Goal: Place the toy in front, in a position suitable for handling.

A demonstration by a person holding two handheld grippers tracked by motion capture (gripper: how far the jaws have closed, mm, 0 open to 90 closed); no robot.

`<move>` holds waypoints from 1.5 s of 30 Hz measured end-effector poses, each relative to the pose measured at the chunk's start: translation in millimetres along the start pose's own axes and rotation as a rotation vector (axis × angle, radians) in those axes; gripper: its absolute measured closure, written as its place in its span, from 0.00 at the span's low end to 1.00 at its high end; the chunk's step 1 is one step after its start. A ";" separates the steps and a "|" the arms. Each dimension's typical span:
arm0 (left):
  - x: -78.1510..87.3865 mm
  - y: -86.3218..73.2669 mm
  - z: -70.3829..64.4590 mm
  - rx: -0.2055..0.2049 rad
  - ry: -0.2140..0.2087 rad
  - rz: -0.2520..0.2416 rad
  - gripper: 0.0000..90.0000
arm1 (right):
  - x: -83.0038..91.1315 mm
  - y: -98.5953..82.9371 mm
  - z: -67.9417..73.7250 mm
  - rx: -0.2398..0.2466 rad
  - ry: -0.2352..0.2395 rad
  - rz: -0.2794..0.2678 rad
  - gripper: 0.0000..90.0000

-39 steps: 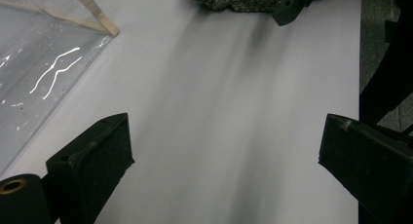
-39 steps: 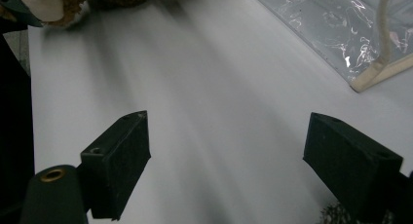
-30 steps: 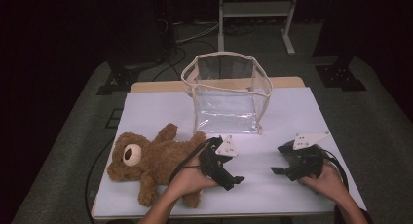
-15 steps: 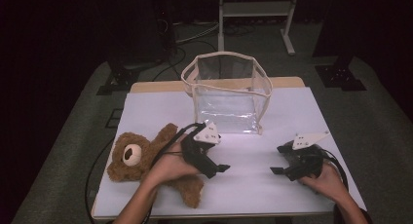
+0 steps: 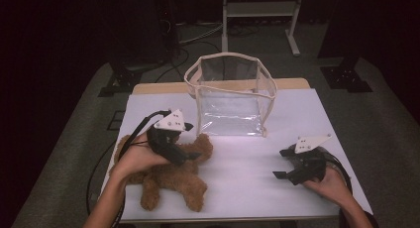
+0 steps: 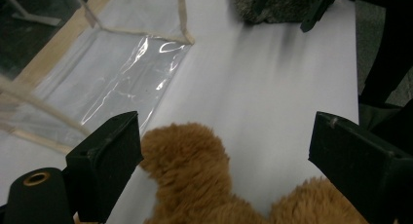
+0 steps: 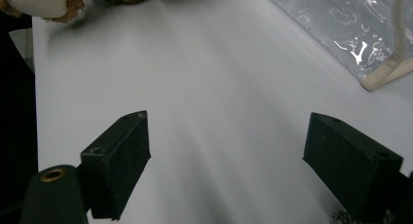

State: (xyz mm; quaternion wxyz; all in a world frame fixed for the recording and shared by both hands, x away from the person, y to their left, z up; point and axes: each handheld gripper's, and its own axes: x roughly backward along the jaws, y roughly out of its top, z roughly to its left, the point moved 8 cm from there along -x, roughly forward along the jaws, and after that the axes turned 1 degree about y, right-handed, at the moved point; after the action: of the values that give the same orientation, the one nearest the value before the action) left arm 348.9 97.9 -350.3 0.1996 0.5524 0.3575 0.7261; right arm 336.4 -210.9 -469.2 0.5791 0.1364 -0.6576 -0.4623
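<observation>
Our left gripper (image 5: 190,156) hangs wide open over the brown plush teddy bear (image 5: 171,176) at the white table's (image 5: 247,188) left, gripping nothing. Clear plastic bag (image 5: 230,96) stands just behind. Right gripper (image 5: 280,163) open, empty, well apart.

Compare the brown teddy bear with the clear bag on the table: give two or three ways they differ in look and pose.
The teddy bear is brown, furry and opaque; the clear bag is see-through plastic with cream edging. The teddy bear lies flat, while the clear bag stands upright with its top open. The left gripper, jaws open, is over the teddy bear; the clear bag has no gripper at it. Both rest on the white table.
</observation>
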 end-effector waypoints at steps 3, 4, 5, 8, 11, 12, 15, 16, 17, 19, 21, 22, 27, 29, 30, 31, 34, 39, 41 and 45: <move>6.6 -7.8 8.2 0.009 0.012 0.012 0.13 | -1.0 -0.1 0.7 -0.003 0.003 0.003 0.17; 8.3 -10.4 10.7 0.015 0.016 0.015 0.13 | -1.3 -0.2 1.0 -0.001 0.004 0.005 0.17; 10.1 -13.0 13.3 0.016 0.015 0.016 0.14 | -1.6 -0.1 1.1 0.003 0.004 0.005 0.17; 14.6 -20.3 21.6 0.020 0.023 0.020 0.15 | -1.9 0.4 1.5 0.005 0.003 0.005 0.17; 16.8 -31.4 34.3 0.062 0.033 0.045 0.17 | -1.7 1.0 2.1 0.008 0.001 0.004 0.17; 16.8 -31.4 34.3 0.062 0.033 0.045 0.17 | -1.7 1.0 2.1 0.008 0.001 0.004 0.17; 15.3 -40.1 40.8 0.075 0.019 0.063 0.22 | -1.7 1.5 2.6 0.009 0.002 0.003 0.17; 14.6 -42.7 43.8 0.079 0.020 0.070 0.22 | -1.8 1.6 2.7 0.009 0.003 0.003 0.17; 13.5 -44.9 46.6 0.085 0.022 0.073 0.23 | -2.1 1.7 2.8 0.012 0.002 0.004 0.17; 12.2 -48.6 52.5 0.090 0.024 0.079 0.24 | -2.3 1.7 3.0 0.012 0.004 0.004 0.17; 10.9 -51.1 58.2 0.096 0.027 0.082 0.25 | -2.7 2.0 3.2 0.015 0.001 0.004 0.17; 10.0 -52.3 60.8 0.100 0.026 0.086 0.25 | -2.7 2.0 3.2 0.015 0.001 0.004 0.17; 1.9 -61.5 74.1 0.116 0.029 0.130 0.28 | -2.9 2.2 3.9 0.017 0.001 0.005 0.17; -1.5 -65.0 77.5 0.131 0.026 0.141 0.31 | -3.5 2.1 4.5 0.019 0.004 0.007 0.17; -1.5 -65.0 77.5 0.131 0.026 0.141 0.32 | -3.5 2.1 4.5 0.019 0.004 0.007 0.17; -3.4 -66.8 79.4 0.133 0.027 0.148 0.32 | -3.8 2.2 4.9 0.019 0.005 0.007 0.17; -9.1 -72.4 83.0 0.150 0.021 0.170 0.35 | -5.2 3.5 7.5 0.022 0.016 0.007 0.17; -15.0 -81.8 89.4 0.155 0.037 0.208 0.41 | -10.3 8.4 14.1 0.045 0.036 0.010 0.17; -16.0 -83.7 90.5 0.151 0.042 0.214 0.48 | -15.1 13.8 19.7 0.062 0.052 0.014 0.17; -19.0 -87.6 90.4 0.141 0.040 0.235 0.63 | -23.3 24.8 29.7 0.094 0.082 0.017 0.17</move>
State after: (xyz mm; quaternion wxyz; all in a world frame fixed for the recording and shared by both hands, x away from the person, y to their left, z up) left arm 431.0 170.1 -415.5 0.0667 0.5883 0.3447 0.7285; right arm 325.7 -167.5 -462.1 0.6024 0.1770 -0.6554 -0.4199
